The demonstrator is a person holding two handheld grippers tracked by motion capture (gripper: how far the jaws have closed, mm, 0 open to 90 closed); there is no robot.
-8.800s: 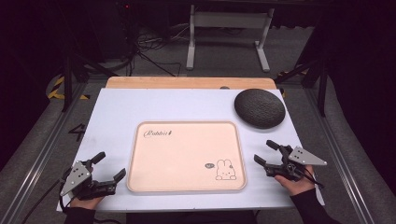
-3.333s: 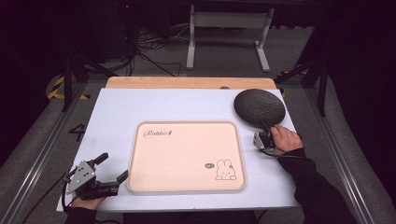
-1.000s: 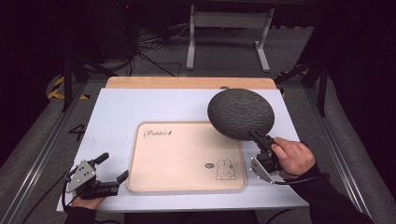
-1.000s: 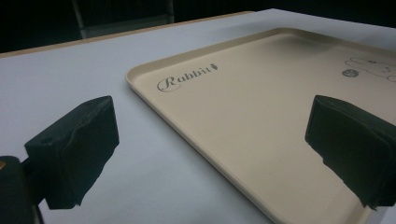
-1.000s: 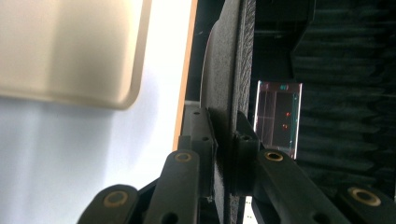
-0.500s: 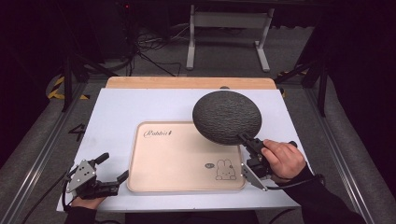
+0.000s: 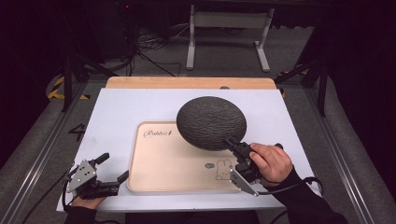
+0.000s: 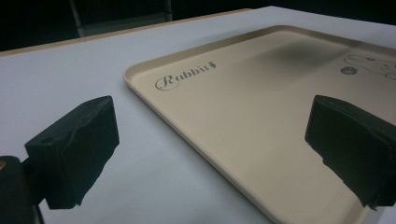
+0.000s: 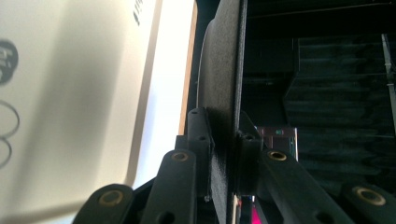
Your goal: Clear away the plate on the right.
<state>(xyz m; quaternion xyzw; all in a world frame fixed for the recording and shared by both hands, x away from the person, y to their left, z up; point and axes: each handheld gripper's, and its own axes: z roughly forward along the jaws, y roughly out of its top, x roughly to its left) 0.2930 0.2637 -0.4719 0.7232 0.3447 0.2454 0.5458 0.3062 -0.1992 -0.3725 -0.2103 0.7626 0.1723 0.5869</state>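
Note:
A dark, rough-textured round plate (image 7: 211,122) hangs tilted above the far right part of the beige "Rabbit" tray (image 7: 163,163). My right gripper (image 7: 232,142) is shut on the plate's near rim, with a hand behind it. In the right gripper view the plate (image 9: 222,70) stands edge-on between the two jaws of the gripper (image 9: 224,135), and the tray (image 9: 70,93) lies beside it. My left gripper (image 7: 113,168) rests open at the tray's near left corner. In the left gripper view the gripper (image 8: 215,149) stands wide, nothing in it, with the tray (image 8: 261,116) ahead.
The tray lies on a white table board (image 7: 140,105) with a wooden strip (image 7: 187,82) along its far edge. A metal stand (image 7: 229,28) and cables sit on the floor beyond. A cable trails from the right gripper over the near right edge.
The right gripper has carried the plate leftward and nearer, from above the tray's right edge to over its far right part. The left gripper has stayed put.

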